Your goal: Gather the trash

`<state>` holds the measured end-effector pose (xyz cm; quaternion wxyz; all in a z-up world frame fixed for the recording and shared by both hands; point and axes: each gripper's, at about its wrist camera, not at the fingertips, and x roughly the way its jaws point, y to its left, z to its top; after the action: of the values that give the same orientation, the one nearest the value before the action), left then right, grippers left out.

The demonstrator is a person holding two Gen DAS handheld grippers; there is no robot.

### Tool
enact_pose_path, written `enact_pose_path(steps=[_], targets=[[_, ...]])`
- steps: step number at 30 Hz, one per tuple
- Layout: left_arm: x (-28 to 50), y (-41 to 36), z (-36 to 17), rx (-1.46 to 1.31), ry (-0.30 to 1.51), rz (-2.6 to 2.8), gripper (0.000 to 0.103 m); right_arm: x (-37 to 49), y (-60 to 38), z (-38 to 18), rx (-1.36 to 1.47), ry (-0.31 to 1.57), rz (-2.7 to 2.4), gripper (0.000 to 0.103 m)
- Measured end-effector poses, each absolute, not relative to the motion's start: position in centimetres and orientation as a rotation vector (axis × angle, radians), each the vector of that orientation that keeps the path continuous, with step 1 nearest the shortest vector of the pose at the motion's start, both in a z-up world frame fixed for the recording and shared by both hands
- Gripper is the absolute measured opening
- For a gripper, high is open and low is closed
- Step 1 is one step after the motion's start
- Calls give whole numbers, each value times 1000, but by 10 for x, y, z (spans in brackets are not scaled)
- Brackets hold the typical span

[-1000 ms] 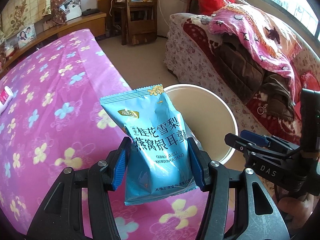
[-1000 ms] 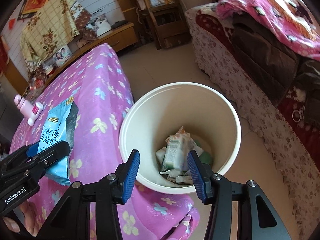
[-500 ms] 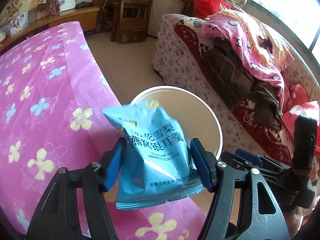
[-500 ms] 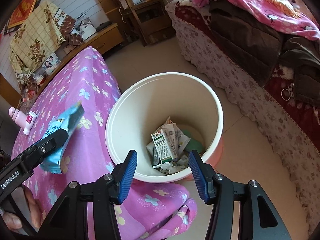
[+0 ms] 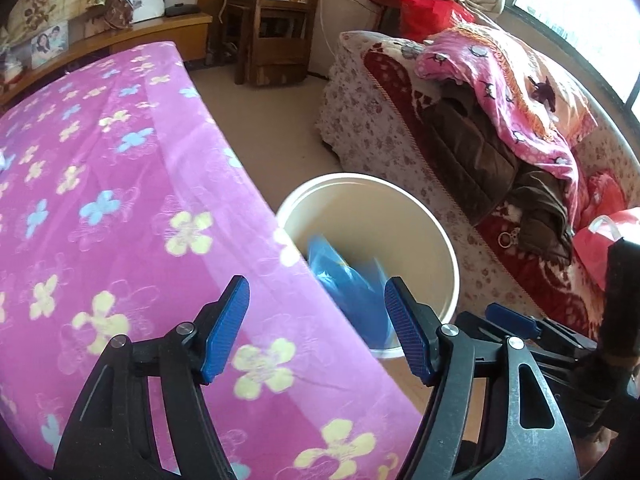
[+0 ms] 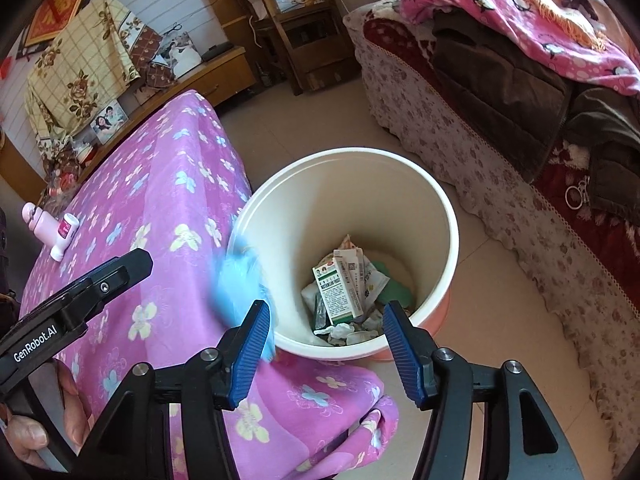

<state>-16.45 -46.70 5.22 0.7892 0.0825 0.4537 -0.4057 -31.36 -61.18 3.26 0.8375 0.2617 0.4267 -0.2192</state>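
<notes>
Blue foil snack packet (image 5: 352, 292): blurred, free of both grippers, at the near rim of the round cream plastic bin (image 5: 448, 240).
Bin contents: a green-and-white carton (image 6: 340, 292) among crumpled wrappers.
Left gripper (image 5: 318, 330): jaws just widened, nothing between them.
Right gripper (image 6: 326, 346): jaws just widened, empty, above the bin's edge.
Setting: bin touches the pink flowered cloth (image 5: 120, 200).

This is a room in a home. A sofa (image 5: 460, 152) piled with a pink blanket (image 5: 520, 92) sits at two o'clock. A table has a flowery purple cloth (image 5: 100, 200). Family photos (image 6: 108, 118) stand at ten o'clock, a wooden chair (image 5: 276, 24) at twelve.
</notes>
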Motion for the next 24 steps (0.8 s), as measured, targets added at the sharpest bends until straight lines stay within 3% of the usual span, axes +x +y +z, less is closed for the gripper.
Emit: enact_pose_path(steps=[17, 19, 21, 24], targets=[[-185, -403, 92, 229, 775, -758, 69, -315, -548, 78, 393, 741, -511, 59], [-192, -391, 102, 229, 728, -746, 69, -318, -541, 86, 369, 718, -523, 62], [-199, -383, 110, 233, 691, -737, 69, -324, -533, 97, 342, 683, -535, 75], [-210, -369, 121, 224, 645, -744, 69, -334, -517, 113, 300, 613, -565, 77]])
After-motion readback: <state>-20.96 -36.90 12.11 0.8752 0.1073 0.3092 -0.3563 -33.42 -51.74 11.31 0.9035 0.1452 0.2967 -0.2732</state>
